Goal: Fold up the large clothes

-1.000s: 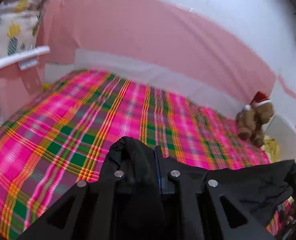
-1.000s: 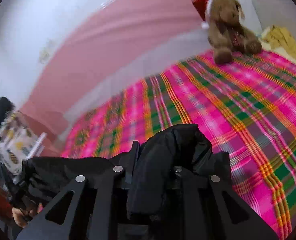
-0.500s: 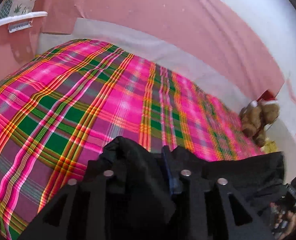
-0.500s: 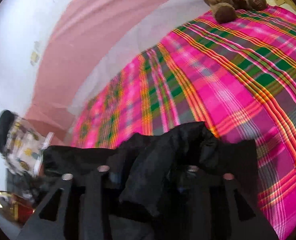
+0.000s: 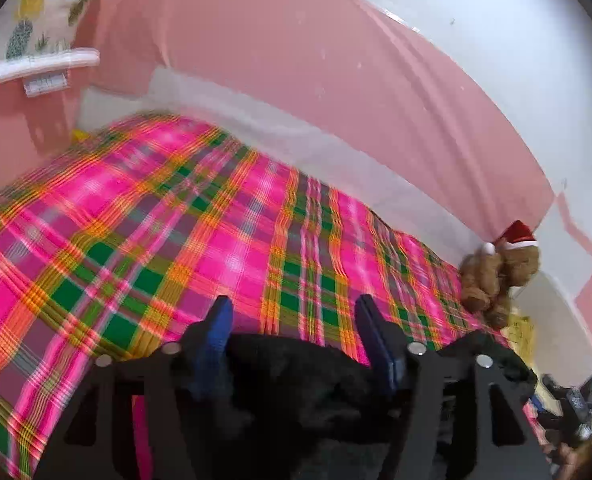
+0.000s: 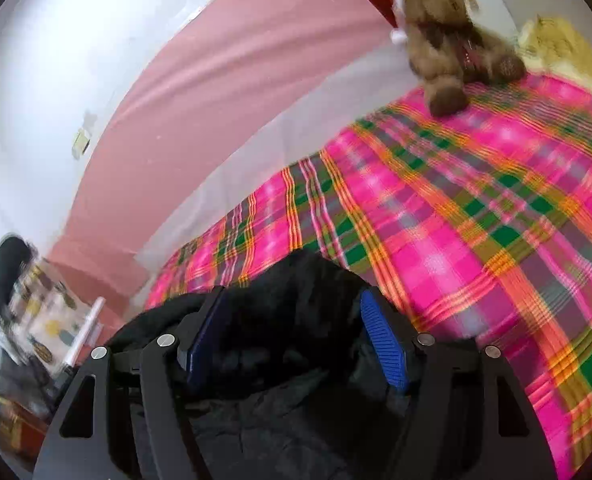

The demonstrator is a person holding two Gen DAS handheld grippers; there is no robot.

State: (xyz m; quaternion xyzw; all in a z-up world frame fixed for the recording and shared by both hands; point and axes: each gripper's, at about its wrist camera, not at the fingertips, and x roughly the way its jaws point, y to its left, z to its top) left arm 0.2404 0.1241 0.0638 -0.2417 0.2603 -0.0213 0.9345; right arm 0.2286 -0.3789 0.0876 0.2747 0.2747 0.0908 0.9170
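Observation:
A large black garment [image 5: 304,384] lies bunched at the near edge of a bed with a pink, green and orange plaid cover [image 5: 167,232]. My left gripper [image 5: 291,316] is over it, jaws opening, blue pads spread wide; the cloth sags loose between and below them. In the right wrist view the same black garment [image 6: 296,312] humps up between the fingers of my right gripper [image 6: 291,304]. Its jaws are opening too, and the blue pads [image 6: 384,344] stand off the cloth.
A brown teddy bear with a red Santa hat [image 5: 500,276] sits at the bed's far right corner, also the teddy bear [image 6: 452,40] in the right view. A pink and white wall [image 5: 336,80] runs behind the bed. A pineapple-print cloth [image 5: 35,20] hangs at left. Yellow fabric [image 6: 560,44] lies beyond the bear.
Both grippers were shut on the black garment; now both stand spread and the cloth has slumped down between the fingers. Both views have swung a little across the bed.

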